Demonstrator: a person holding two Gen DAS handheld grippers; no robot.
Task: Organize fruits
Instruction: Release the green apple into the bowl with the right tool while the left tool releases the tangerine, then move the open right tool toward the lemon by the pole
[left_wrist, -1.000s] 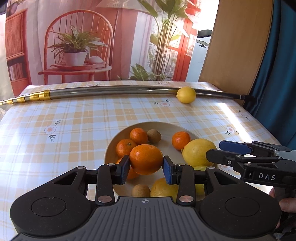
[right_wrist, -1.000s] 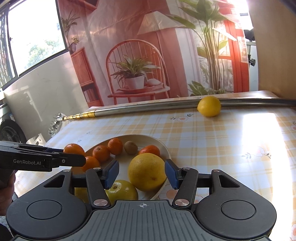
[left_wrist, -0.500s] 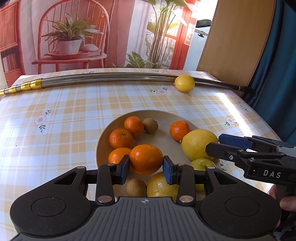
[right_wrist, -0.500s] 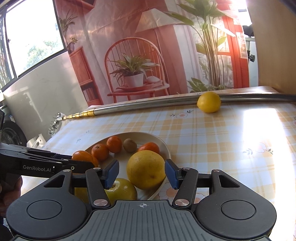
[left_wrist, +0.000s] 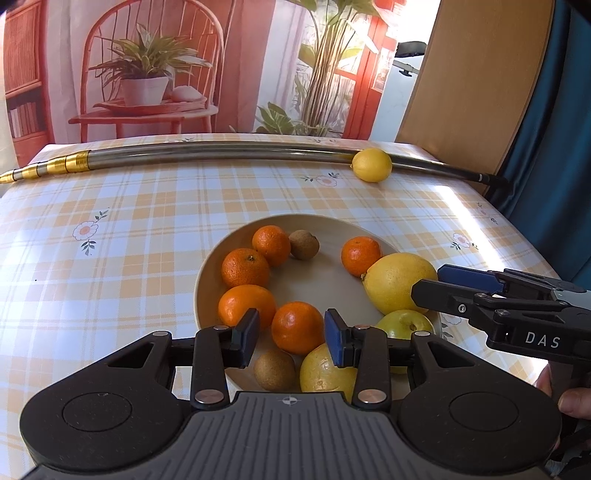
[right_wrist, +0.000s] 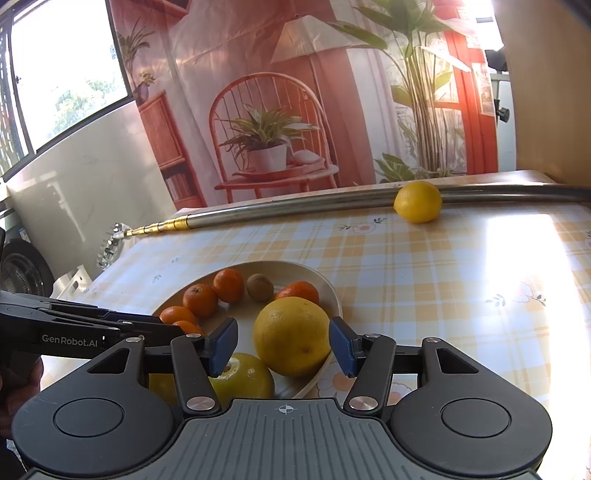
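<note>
Left wrist view, left to right: checked tablecloth (left_wrist: 110, 221) bare on the left, metal pole (left_wrist: 221, 153) lying across the far edge with gold telescoping sections at its left end. Bowl (left_wrist: 207, 280) sits centre. Inside it, from the left: three oranges in a column along the left wall (left_wrist: 245, 267), (left_wrist: 246, 306), (left_wrist: 271, 244), then a kiwi (left_wrist: 303, 244) touching the farthest one, another orange (left_wrist: 360, 256) further right against the big grapefruit (left_wrist: 399, 282) at the right rim. Left gripper (left_wrist: 291, 332) has its jaws spread wider than the orange (left_wrist: 297, 326) between them, a visible gap on each side, fruit resting in the bowl, so nothing is gripped. Near rim: second kiwi (left_wrist: 274, 369), a yellow citrus (left_wrist: 325, 369) partly behind the right pad, a greenish-yellow fruit (left_wrist: 404, 325) next to it. Lone lemon (left_wrist: 371, 165) on the cloth at far right, touching the pole, well apart from the bowl. Right gripper (left_wrist: 428, 282) enters from the right edge next to the grapefruit. Right wrist view: left gripper body at the left edge over the oranges; right gripper (right_wrist: 282, 341) jaws wide apart either side of the grapefruit (right_wrist: 291, 334), gaps both sides, not holding it. Lemon (right_wrist: 417, 201) upper right by the pole (right_wrist: 295, 210).
</note>
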